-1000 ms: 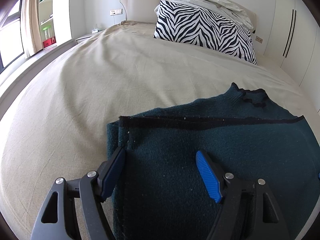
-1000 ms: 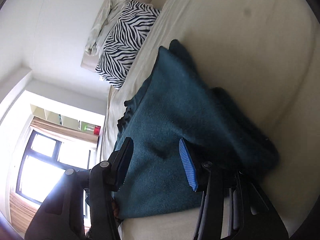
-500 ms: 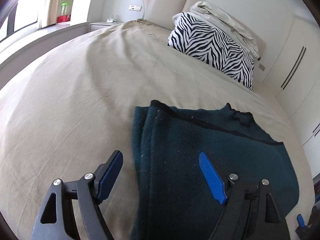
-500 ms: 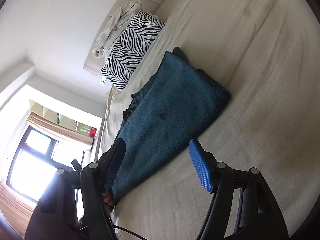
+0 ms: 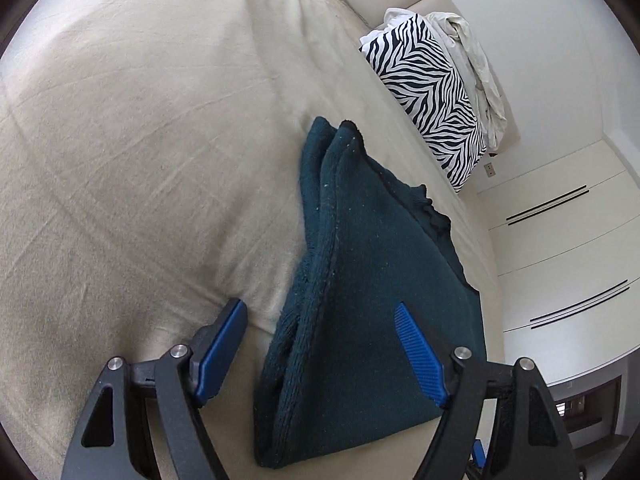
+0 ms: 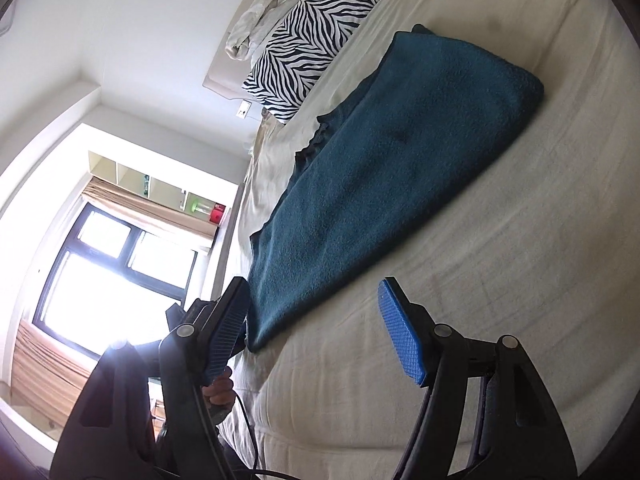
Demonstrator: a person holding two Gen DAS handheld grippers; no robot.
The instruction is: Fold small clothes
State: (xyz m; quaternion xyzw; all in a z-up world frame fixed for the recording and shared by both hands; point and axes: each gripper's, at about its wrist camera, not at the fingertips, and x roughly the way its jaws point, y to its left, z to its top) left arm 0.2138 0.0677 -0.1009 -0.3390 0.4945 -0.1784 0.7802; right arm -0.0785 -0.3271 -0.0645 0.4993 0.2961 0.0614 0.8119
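I see the folded teal garment (image 5: 372, 304) lying on the bed (image 5: 140, 140), below the zebra pillow (image 5: 432, 92). My left gripper (image 5: 320, 344) and right gripper (image 6: 316, 328) both gape wide, holding nothing.

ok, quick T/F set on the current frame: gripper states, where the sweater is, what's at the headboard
1. The left gripper is clamped on the teal sweater. False: its jaws are open, nothing between the pads.
2. The right gripper is open and holds nothing. True.
3. The teal sweater lies folded on the beige bed sheet. True.
4. A zebra-print pillow sits at the headboard end. True.
5. The pillow rests on top of the sweater. False: they are apart, with bare sheet between.
6. The sweater hangs over the bed edge. False: it lies wholly on the sheet.
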